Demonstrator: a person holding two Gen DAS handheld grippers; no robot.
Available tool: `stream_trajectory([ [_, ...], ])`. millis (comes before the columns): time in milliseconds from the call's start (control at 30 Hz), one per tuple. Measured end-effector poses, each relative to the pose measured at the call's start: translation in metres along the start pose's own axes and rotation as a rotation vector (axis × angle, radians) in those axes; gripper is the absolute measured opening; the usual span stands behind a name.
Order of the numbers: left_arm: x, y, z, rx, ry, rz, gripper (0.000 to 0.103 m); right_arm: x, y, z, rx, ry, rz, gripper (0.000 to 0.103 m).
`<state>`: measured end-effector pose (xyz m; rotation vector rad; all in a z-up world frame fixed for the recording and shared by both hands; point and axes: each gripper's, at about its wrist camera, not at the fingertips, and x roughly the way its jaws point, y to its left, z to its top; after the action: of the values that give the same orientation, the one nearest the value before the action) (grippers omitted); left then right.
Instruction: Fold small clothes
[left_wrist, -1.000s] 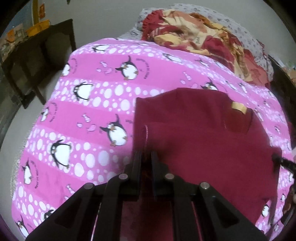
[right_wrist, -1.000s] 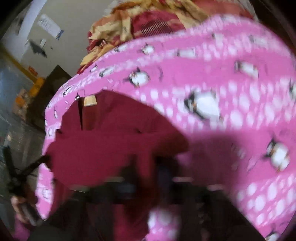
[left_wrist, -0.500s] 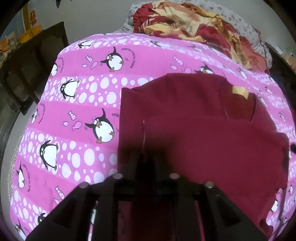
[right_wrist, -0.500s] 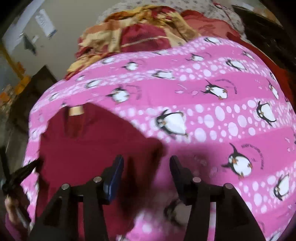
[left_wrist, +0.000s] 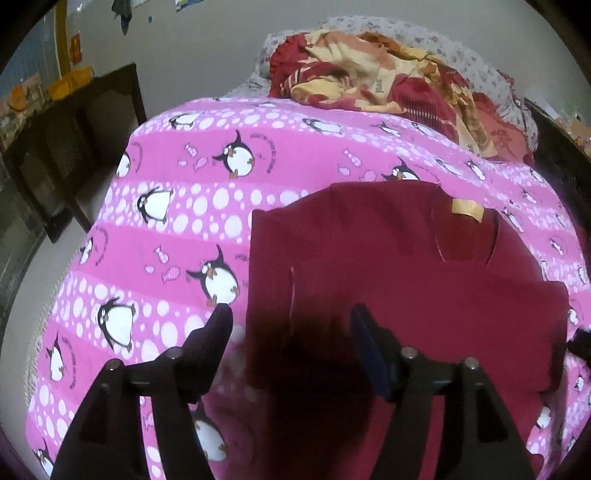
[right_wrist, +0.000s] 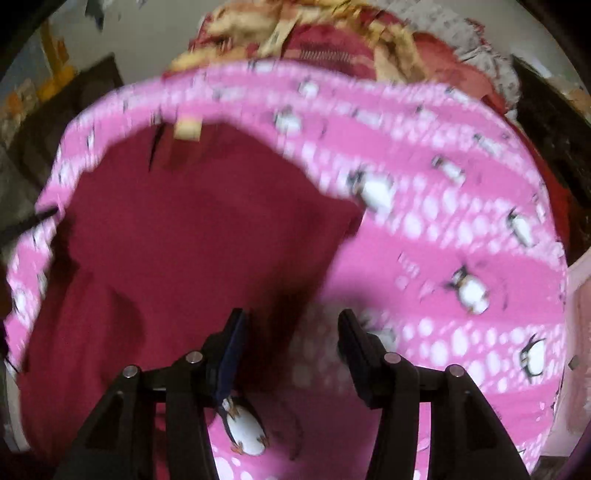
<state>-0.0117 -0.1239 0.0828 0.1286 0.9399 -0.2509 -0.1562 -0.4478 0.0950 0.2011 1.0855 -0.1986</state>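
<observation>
A dark red small shirt (left_wrist: 406, 288) lies on the pink penguin bedsheet (left_wrist: 184, 229), its lower part folded up over its upper part, with a yellow label (left_wrist: 466, 209) at the neck. My left gripper (left_wrist: 291, 325) is open and empty above the shirt's left edge. In the blurred right wrist view the shirt (right_wrist: 192, 236) lies left of centre. My right gripper (right_wrist: 290, 332) is open and empty above the shirt's right edge.
A crumpled red and yellow blanket (left_wrist: 388, 81) lies at the head of the bed. A dark wooden table (left_wrist: 66, 122) stands left of the bed. The bedsheet (right_wrist: 461, 240) spreads to the right of the shirt.
Both grippers were shut on the shirt's hem, carried it up over the shirt and opened, the right first, then the left. Both have lifted off the cloth.
</observation>
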Motion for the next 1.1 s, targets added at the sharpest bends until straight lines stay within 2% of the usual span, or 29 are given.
stream_trajectory([
  [100, 0.012, -0.005, 0.001, -0.004, 0.025, -0.004, 0.065, 0.01, 0.0, 0.018, 0.034, -0.026, 0.019, 0.057],
  [200, 0.022, -0.011, -0.002, 0.009, 0.037, 0.005, 0.065, 0.036, 0.004, 0.035, 0.074, -0.016, 0.058, 0.057],
  [400, 0.043, -0.019, -0.003, 0.036, 0.076, 0.029, 0.066, 0.073, 0.004, 0.046, 0.11, 0.004, 0.031, 0.056],
  [533, 0.049, -0.02, -0.003, 0.041, 0.074, 0.042, 0.07, 0.069, 0.008, 0.051, 0.085, 0.015, 0.003, 0.056],
  [633, 0.049, -0.018, -0.004, 0.034, 0.075, 0.035, 0.07, 0.048, 0.015, 0.046, 0.056, -0.007, 0.003, 0.057],
  [767, 0.045, -0.016, -0.005, 0.03, 0.076, 0.028, 0.07, 0.025, 0.024, 0.02, 0.013, 0.004, 0.025, 0.066],
  [833, 0.041, -0.015, -0.006, 0.027, 0.076, 0.023, 0.07, 0.027, 0.03, 0.005, -0.016, 0.041, 0.019, 0.067],
  [967, 0.025, -0.011, -0.013, 0.023, 0.074, 0.011, 0.07, 0.048, 0.031, -0.019, -0.062, 0.108, -0.06, 0.07],
  [1033, 0.017, -0.009, -0.018, 0.022, 0.082, 0.003, 0.07, 0.058, 0.023, -0.022, -0.023, 0.13, -0.036, 0.071],
  [1100, 0.006, -0.007, -0.024, 0.024, 0.086, -0.01, 0.072, 0.049, 0.018, -0.022, 0.016, 0.118, -0.015, 0.072],
])
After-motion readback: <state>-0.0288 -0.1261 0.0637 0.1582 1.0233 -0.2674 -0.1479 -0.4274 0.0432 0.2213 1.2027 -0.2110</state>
